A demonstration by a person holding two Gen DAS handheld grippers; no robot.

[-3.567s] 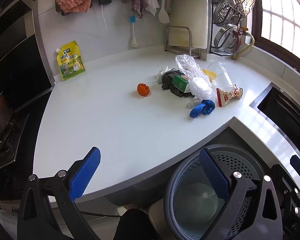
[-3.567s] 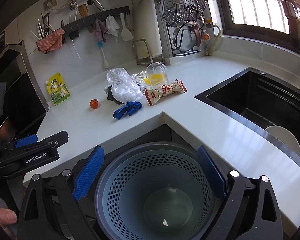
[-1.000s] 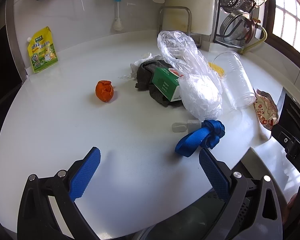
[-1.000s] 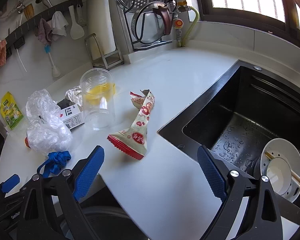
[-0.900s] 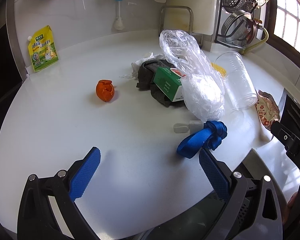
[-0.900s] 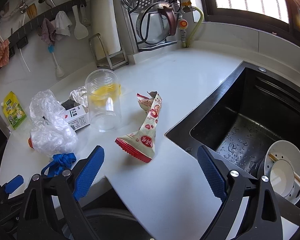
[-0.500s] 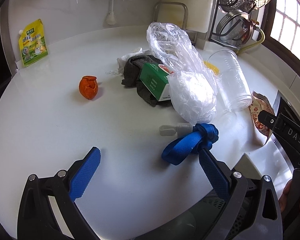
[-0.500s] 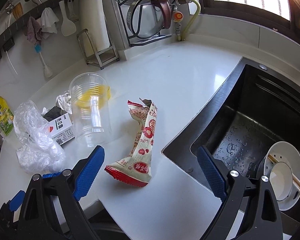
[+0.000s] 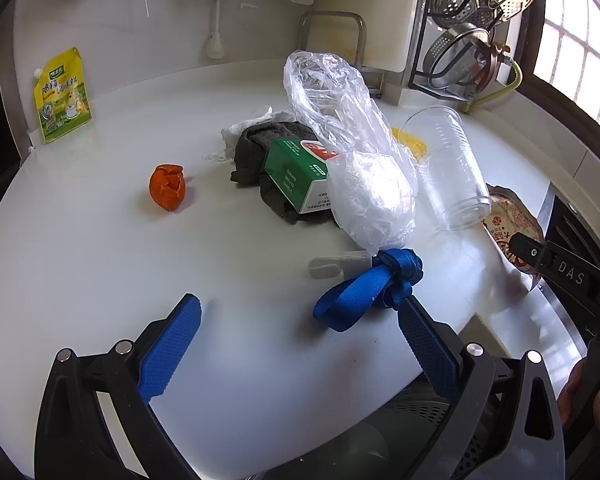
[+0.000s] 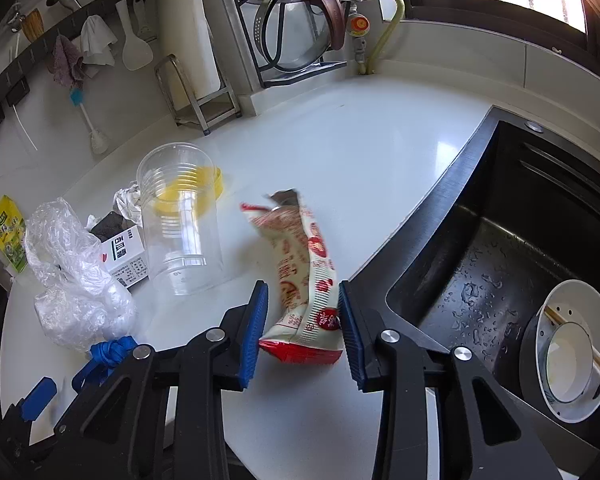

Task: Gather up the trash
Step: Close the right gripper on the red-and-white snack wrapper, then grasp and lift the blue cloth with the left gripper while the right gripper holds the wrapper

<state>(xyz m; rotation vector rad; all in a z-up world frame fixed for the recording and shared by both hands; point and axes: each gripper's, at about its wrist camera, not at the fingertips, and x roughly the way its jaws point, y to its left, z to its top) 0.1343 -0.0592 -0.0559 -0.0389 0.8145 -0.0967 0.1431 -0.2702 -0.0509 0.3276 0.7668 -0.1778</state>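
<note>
A red-and-white snack wrapper (image 10: 300, 264) lies on the white counter (image 10: 360, 152) beside the sink. My right gripper (image 10: 302, 292) is closing on the wrapper's lower end, and both blue pads touch it. My left gripper (image 9: 298, 308) hangs open over the counter with nothing held; a knotted blue strap (image 9: 364, 288) lies just past its right finger. Further back sit a clear plastic cup (image 9: 452, 176) on its side, a crumpled plastic bag (image 9: 360, 168), a green box (image 9: 296, 176), a dark cloth (image 9: 256, 152) and an orange peel (image 9: 167, 187).
A grey perforated bin (image 9: 400, 440) stands below the counter's front edge. The black sink (image 10: 500, 240) on the right holds a white bowl with chopsticks (image 10: 572, 352). A yellow pouch (image 9: 62, 96) leans on the back wall, with a dish rack (image 10: 300, 20) behind.
My right gripper moved up to the snack wrapper and its jaws went from wide open to closed on the wrapper's lower end. The left gripper stayed open and barely shifted.
</note>
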